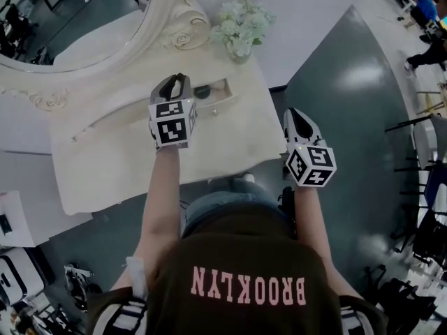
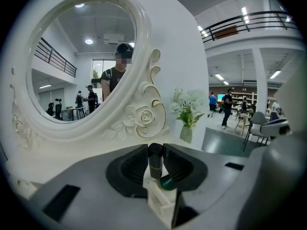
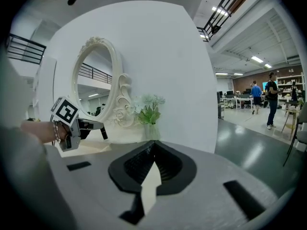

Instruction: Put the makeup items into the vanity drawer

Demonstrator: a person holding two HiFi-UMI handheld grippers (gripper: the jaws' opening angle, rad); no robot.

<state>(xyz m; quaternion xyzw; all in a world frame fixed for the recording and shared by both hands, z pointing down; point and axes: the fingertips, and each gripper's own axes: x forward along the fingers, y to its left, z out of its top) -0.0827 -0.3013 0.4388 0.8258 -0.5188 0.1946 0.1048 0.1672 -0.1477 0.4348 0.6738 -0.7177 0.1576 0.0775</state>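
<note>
My left gripper point(image 1: 179, 81) hovers over the cream vanity table point(image 1: 126, 166), just left of the open small drawer point(image 1: 222, 98). Its jaws are shut on a slim black makeup tube point(image 2: 154, 161), held upright between the pads. A dark green round item point(image 1: 202, 91) lies in the drawer and shows below the tube point(image 2: 169, 181). My right gripper point(image 1: 297, 119) is off the table's right edge, above the floor, jaws together and empty point(image 3: 153, 145). In the right gripper view the left gripper point(image 3: 91, 126) shows with the tube's end point(image 3: 103, 133) sticking out.
An ornate oval mirror point(image 1: 105, 19) stands at the back of the table, with a vase of pale flowers point(image 1: 241, 30) at the back right corner. Grey floor point(image 1: 349, 117) lies right of the table. White furniture point(image 1: 17, 215) stands at the left.
</note>
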